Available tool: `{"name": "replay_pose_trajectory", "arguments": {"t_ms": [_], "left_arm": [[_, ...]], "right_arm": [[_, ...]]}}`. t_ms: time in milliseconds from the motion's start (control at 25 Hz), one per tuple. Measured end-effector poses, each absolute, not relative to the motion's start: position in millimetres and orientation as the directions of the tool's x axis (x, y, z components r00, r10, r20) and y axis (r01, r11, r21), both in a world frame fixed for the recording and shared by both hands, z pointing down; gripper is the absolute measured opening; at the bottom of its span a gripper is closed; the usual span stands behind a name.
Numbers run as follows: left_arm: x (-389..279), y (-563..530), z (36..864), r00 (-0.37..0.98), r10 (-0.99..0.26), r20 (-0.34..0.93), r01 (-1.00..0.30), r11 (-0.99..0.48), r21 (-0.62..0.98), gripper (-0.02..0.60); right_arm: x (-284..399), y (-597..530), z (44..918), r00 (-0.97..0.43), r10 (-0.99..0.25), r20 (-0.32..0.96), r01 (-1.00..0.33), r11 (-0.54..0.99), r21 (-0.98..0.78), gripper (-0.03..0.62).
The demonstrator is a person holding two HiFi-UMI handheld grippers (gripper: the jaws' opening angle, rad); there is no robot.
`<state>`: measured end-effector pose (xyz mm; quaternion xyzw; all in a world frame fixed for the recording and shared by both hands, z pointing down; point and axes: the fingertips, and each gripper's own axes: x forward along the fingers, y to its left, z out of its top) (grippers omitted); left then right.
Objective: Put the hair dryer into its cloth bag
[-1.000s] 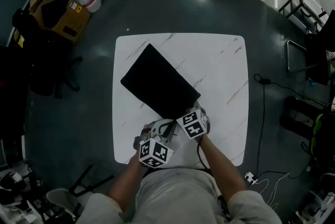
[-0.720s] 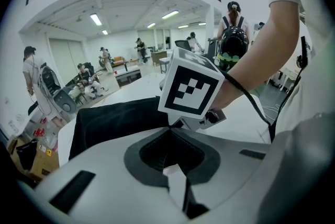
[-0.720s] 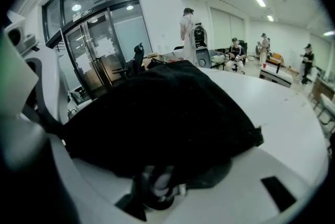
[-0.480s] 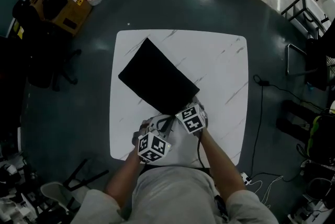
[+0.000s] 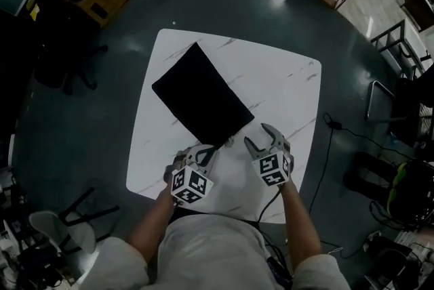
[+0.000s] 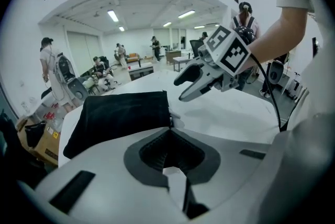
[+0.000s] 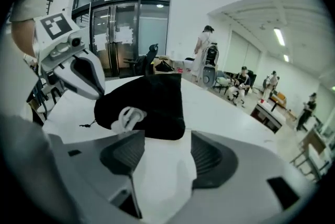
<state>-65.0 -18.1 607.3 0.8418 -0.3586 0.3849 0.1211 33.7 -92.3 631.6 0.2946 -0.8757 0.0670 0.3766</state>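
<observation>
The black cloth bag [image 5: 200, 97] lies slantwise on the white table [image 5: 285, 89], bulging. A small white part [image 7: 128, 117] pokes out of its near mouth; the hair dryer itself is hidden. My left gripper [image 5: 207, 152] is shut, its tips meeting on the bag's near corner [image 6: 166, 113]. A thin black drawstring [image 7: 86, 124] trails on the table beneath it. My right gripper [image 5: 263, 138] hovers to the right of the mouth, apart from the bag. Its jaws are opening, with only bare table between them.
The table's near edge [image 5: 203, 204] runs just below both grippers, and dark floor surrounds the table. A cable [image 5: 339, 127] and a metal frame [image 5: 380, 89] lie to the right. Several people [image 7: 238, 87] stand or sit at the back of the room.
My right gripper has left the bag's mouth, swung to the right and spread its jaws wide. My left gripper has stayed at the bag's near corner.
</observation>
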Motion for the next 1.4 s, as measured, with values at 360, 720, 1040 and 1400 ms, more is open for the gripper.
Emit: {"name": "replay_pose_trajectory", "arguments": {"t_ms": [360,720,1040,1400], "left_arm": [[-72,-18,619,0.225,-0.644,0.731,-0.844,-0.503,-0.183,0.130],[-115,-4,674,-0.004,-0.620,0.784,-0.983,-0.144,-0.118,0.079],[-139,-1,634,0.053,-0.696,0.716,-0.988,-0.142,-0.065,0.011],[-158,-1,532,0.128,-0.793,0.595,-0.966,-0.236,-0.107,0.011]], "right_arm": [[4,-150,645,-0.559,-0.490,0.668,-0.489,0.846,0.211,0.027],[-9,-119,642,-0.608,-0.435,0.664,-0.462,0.874,0.149,0.021],[-1,-79,599,-0.658,-0.471,0.588,-0.610,0.791,-0.049,0.020],[-3,-30,511,-0.610,-0.581,0.538,-0.687,0.726,0.006,0.020]]}}
